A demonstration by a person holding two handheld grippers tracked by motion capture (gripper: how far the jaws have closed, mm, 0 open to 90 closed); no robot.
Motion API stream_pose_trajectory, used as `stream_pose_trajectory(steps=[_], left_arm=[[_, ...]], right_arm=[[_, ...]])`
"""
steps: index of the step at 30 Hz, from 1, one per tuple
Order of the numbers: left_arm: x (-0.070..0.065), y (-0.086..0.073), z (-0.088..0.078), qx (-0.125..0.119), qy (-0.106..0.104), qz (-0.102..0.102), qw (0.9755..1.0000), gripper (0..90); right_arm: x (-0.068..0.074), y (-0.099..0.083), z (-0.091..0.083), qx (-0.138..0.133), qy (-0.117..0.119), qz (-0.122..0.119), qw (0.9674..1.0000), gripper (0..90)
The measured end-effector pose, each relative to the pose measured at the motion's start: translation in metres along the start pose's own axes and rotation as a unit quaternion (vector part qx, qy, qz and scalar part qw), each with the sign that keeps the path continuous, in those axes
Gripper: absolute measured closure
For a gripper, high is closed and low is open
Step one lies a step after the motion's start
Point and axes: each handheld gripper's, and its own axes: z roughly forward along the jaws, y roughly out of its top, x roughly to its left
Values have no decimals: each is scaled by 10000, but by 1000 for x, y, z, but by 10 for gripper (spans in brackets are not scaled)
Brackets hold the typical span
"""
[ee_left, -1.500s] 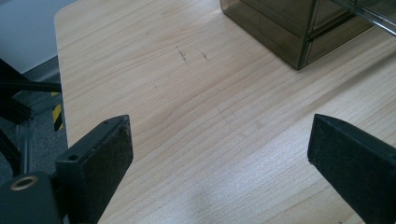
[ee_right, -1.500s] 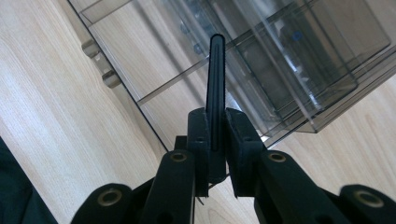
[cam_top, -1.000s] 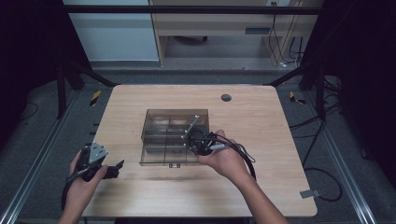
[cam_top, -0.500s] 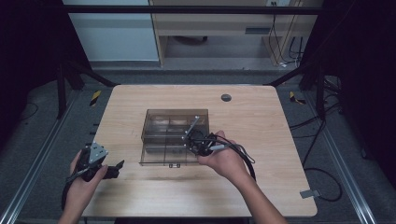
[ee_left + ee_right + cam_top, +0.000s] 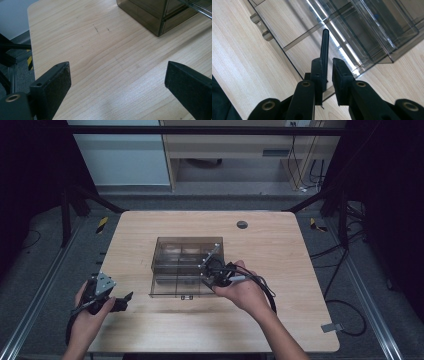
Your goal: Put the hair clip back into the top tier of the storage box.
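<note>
A smoky clear drawer box (image 5: pixel 187 251) stands mid-table, its lower drawer (image 5: pixel 175 289) pulled out toward me. At the drawer's right front corner my right gripper (image 5: pixel 211 272) sits in a hand. Seen from the right gripper view, the right gripper (image 5: pixel 328 61) has its jaws nearly together on a thin black stick (image 5: pixel 325 42) that points over the drawer's floor (image 5: pixel 287 27). My left gripper (image 5: pixel 124 300) rests low over bare wood at the front left. It stands wide open (image 5: pixel 117 82) with nothing between the pads, the box's corner (image 5: pixel 150 15) well ahead of it.
A round cable hole (image 5: pixel 242 224) lies in the tabletop behind the box. Cables (image 5: pixel 345 320) trail on the floor to the right of the table. A metal rail (image 5: pixel 30 305) runs along the left side. Wood shows bare around the box.
</note>
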Motion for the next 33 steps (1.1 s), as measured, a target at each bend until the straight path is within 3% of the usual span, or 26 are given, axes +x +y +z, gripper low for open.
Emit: stream_pose_trajectory(steps=[5,17,20,33], left_arm=[[0,0,0,4,2,6,10000,69],[-1,-1,1,23,-9,8,10000,69],[-1,0,2,23,-40,31,10000,67],[-3,2,4,8,-130,-111,9999,68]], right_arm=[[-3,-8,-8,-301,-8,145,9994,836],[-1,-28,-18,-840,-87,234,9961,894],[0,-38,-21,-1147,-35,284,9930,900],[17,-56,-24,-1812,5,281,9830,900]])
